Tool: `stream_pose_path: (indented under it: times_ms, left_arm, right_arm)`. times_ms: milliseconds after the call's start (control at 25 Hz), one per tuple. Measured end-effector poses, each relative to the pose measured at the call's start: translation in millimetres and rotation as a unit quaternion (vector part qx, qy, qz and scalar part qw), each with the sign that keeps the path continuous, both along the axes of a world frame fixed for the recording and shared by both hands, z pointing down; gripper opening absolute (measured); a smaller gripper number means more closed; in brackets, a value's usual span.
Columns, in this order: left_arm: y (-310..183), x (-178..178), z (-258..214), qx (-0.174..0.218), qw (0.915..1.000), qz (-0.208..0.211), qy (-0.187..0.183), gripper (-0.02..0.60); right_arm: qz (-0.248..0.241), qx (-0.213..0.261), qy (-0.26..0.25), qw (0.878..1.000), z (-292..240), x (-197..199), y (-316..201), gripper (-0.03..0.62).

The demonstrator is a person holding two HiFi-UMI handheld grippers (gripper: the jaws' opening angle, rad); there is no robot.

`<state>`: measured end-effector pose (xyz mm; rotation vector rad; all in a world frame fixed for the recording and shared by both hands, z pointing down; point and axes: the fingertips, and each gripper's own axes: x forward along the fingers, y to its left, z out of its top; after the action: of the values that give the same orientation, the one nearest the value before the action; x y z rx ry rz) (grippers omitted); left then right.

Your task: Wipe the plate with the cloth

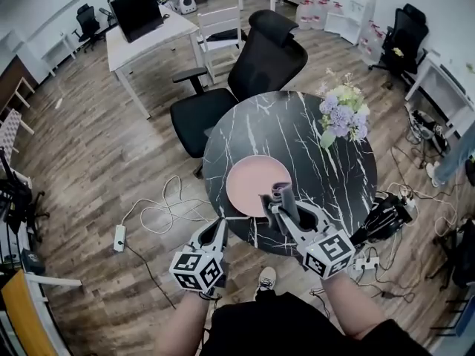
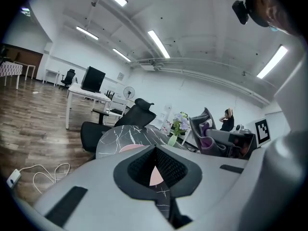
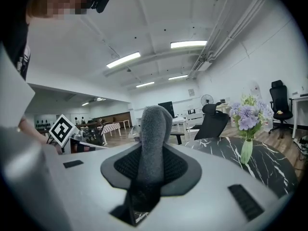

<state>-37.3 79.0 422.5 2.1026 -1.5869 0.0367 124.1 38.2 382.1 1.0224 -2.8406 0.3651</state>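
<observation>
The right gripper (image 1: 286,212) is clamping the grey cloth (image 3: 154,129) just over the near right rim of the pink plate (image 1: 251,182), and the left gripper (image 1: 220,227), jaws pressed together on nothing, is hanging at the near edge of the black table (image 1: 334,169). Wiping is seemingly about to begin, calling for the cloth to come down onto the plate. The plate is lying close to that near edge, risking a slide-off, while the vase of flowers (image 1: 343,117) is standing well apart, far right.
</observation>
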Motion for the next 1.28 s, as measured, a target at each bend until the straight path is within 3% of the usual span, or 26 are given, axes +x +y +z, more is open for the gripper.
stream_pose_path:
  times_ms: [600, 880, 1040, 1280]
  left_arm:
    - [-25.9, 2.4, 38.6, -0.071, 0.9972, -0.023, -0.007, 0.018]
    - [-45.6, 0.4, 70.3, -0.108, 0.9940, -0.014, -0.007, 0.022]
    - [-63.5, -6.0, 90.1, -0.136, 0.9907, -0.001, -0.005, 0.111]
    - [-94.0, -20.3, 131.1, -0.187, 0.9821, 0.021, -0.001, 0.147]
  right_arm:
    - [-0.017, -0.019, -0.006, 1.000, 14.8, 6.3, -30.4, 0.109]
    - [0.001, -0.032, -0.001, 0.999, 32.7, 11.4, -40.4, 0.109]
    - [0.018, -0.047, 0.007, 0.999, 42.9, 8.7, -46.8, 0.109]
    - [0.041, -0.074, 0.025, 0.996, 64.8, -5.1, -65.8, 0.109]
